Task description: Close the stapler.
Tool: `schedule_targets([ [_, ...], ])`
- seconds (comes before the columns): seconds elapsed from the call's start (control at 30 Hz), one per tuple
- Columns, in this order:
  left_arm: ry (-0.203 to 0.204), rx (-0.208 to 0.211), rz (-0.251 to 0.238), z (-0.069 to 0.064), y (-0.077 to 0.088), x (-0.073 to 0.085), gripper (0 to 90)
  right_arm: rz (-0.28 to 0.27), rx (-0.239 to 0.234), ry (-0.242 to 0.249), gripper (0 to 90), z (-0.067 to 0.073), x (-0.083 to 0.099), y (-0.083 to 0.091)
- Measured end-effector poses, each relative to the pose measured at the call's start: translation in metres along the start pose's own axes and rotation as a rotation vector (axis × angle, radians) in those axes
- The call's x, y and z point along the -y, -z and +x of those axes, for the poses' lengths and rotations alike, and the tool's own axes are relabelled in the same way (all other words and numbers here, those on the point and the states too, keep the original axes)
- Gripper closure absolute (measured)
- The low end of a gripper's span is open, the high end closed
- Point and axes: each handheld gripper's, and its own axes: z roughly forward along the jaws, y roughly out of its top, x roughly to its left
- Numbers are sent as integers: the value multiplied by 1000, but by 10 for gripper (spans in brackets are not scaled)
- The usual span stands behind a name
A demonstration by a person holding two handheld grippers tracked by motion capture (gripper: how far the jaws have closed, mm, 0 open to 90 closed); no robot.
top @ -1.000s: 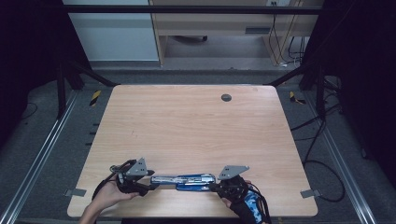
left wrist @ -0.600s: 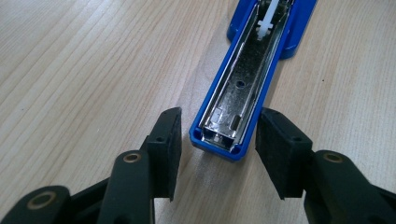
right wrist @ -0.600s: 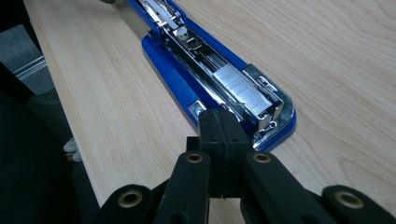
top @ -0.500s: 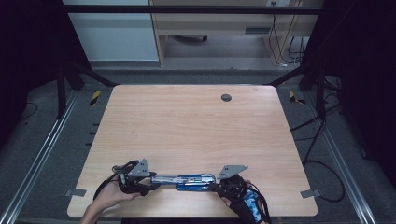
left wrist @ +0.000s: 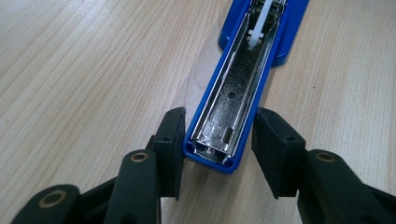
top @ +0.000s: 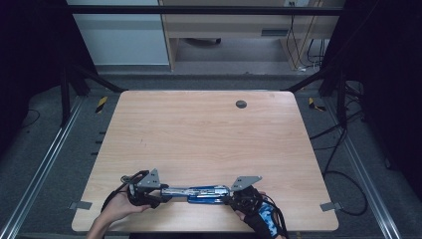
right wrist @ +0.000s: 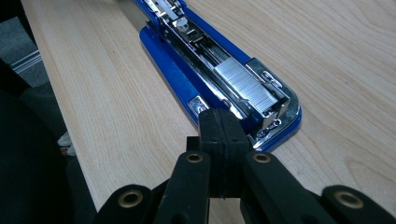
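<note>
The opened blue metal stapler (top: 199, 192), near the tabletop's front edge, is being straddled by the closing left gripper (left wrist: 219, 151), pads not yet pressing; right gripper (right wrist: 223, 140) pressed shut. A firm pinch is needed next.

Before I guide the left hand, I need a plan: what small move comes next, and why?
Probably close the left gripper a little more: its jaws have just been closing around the opened blue stapler, but one pad stands clear of its end.

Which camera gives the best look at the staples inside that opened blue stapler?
The right gripper view: the silver strip of staples lies close up in the stapler. The left gripper view looks into its top half, an empty metal channel. In the high view the stapler is too small to tell.
</note>
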Motion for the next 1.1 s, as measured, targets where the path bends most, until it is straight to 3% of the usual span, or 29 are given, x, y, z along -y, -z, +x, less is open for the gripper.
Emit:
schedule_targets([
  [0.43,-4,22,-2,2,3,-3,565,10,-8,8,900,3,-1,-4],
  [0.57,-6,21,-1,2,3,-3,565,-21,9,4,900,0,-2,1],
  [1.1,-19,7,4,0,9,-8,564,-21,27,2,900,-3,-1,1],
])
